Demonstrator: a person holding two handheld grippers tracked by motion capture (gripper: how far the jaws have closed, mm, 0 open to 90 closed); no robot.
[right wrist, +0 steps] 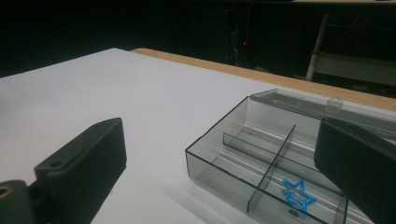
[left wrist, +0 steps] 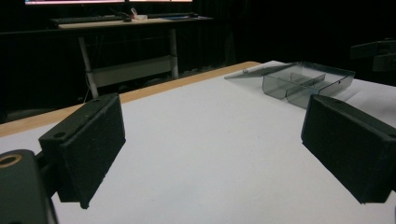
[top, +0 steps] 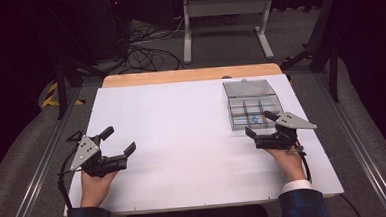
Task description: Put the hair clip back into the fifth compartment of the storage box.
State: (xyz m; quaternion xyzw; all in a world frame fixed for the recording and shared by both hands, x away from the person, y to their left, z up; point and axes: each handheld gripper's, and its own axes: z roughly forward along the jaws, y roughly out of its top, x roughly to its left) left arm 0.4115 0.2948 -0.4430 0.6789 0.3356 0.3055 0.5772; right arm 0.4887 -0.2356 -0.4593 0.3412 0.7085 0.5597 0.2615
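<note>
A clear grey compartment box (top: pixel 254 113) with its lid (top: pixel 249 88) laid open behind it sits at the table's right. A small blue star-shaped piece (top: pixel 254 119) (right wrist: pixel 295 192) lies in one front compartment. My right gripper (top: pixel 261 124) stands open just in front of the box (right wrist: pixel 243 154), its jaws wide with nothing between them. My left gripper (top: pixel 118 140) is open at the table's left, far from the box (left wrist: pixel 303 81), with empty jaws over the white surface.
A white sheet (top: pixel 182 139) covers the wooden table (top: pixel 189 74). Behind the table stand a white frame (top: pixel 226 21), loose cables (top: pixel 148 51) on the floor and dark stands. Metal rails (top: pixel 353 140) run along both table sides.
</note>
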